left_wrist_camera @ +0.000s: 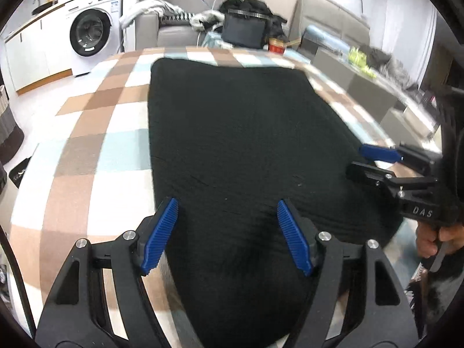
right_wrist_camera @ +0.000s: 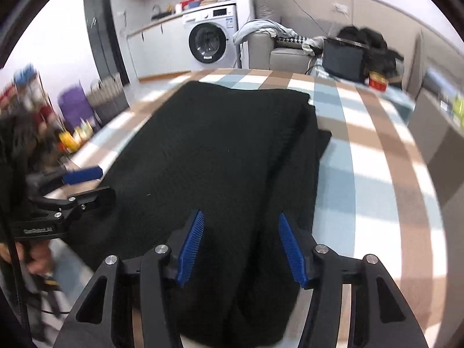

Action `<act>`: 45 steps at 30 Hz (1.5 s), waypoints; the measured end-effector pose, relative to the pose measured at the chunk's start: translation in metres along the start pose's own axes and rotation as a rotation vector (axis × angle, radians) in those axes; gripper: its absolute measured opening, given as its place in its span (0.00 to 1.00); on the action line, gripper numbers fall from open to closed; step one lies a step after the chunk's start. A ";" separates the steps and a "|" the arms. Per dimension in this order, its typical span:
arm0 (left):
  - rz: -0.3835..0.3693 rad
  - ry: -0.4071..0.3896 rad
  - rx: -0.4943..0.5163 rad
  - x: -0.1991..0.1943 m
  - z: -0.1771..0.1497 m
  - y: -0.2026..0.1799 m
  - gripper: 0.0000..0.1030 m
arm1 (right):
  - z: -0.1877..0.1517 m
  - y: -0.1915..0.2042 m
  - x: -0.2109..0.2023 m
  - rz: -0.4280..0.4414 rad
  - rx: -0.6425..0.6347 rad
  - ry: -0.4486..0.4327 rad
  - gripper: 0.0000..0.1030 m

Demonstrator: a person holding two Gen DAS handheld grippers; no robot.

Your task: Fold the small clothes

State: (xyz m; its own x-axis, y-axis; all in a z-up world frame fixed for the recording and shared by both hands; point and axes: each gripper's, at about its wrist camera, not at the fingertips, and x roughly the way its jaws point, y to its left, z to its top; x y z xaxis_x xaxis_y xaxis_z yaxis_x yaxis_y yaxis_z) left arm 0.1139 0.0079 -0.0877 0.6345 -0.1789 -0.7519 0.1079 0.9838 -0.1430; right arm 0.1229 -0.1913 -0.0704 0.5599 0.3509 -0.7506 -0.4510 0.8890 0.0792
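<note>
A black knitted garment (left_wrist_camera: pixel 237 133) lies folded into a long rectangle on the checked tablecloth (left_wrist_camera: pixel 95 150). My left gripper (left_wrist_camera: pixel 227 203) hangs over its near end, jaws open, and the blue pads (left_wrist_camera: pixel 161 235) stand clear of the cloth on either side. In the right wrist view the same garment (right_wrist_camera: pixel 220 150) shows a folded layer along its right side. My right gripper (right_wrist_camera: pixel 240 214) is open above the near end, with cloth under the gap. Each gripper also shows in the other's view: the right gripper (left_wrist_camera: pixel 368 159) at the garment's right edge, the left gripper (right_wrist_camera: pixel 98 182) at its left edge.
A black screen (left_wrist_camera: pixel 243 32) and a red tin (left_wrist_camera: pixel 277 46) stand at the table's far edge. Behind are a grey sofa (right_wrist_camera: pixel 287 55) with heaped clothes and a white washing machine (right_wrist_camera: pixel 210 36). A person's hand (left_wrist_camera: pixel 435 240) holds the right gripper's handle.
</note>
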 end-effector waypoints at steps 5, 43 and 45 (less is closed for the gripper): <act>-0.004 0.032 0.034 0.003 -0.002 0.001 0.69 | -0.003 -0.017 0.019 -0.025 0.002 0.069 0.56; 0.058 0.005 -0.102 0.059 0.059 0.036 0.22 | 0.022 -0.064 0.049 0.105 0.281 0.061 0.39; 0.066 0.000 -0.100 0.055 0.057 0.036 0.23 | 0.021 -0.064 0.046 0.072 0.271 0.066 0.52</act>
State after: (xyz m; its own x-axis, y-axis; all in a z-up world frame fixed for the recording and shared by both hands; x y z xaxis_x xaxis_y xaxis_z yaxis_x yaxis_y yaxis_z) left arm 0.1958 0.0339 -0.0976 0.6377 -0.1141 -0.7618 -0.0110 0.9875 -0.1571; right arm 0.1923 -0.2261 -0.0958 0.4825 0.4043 -0.7770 -0.2808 0.9117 0.3000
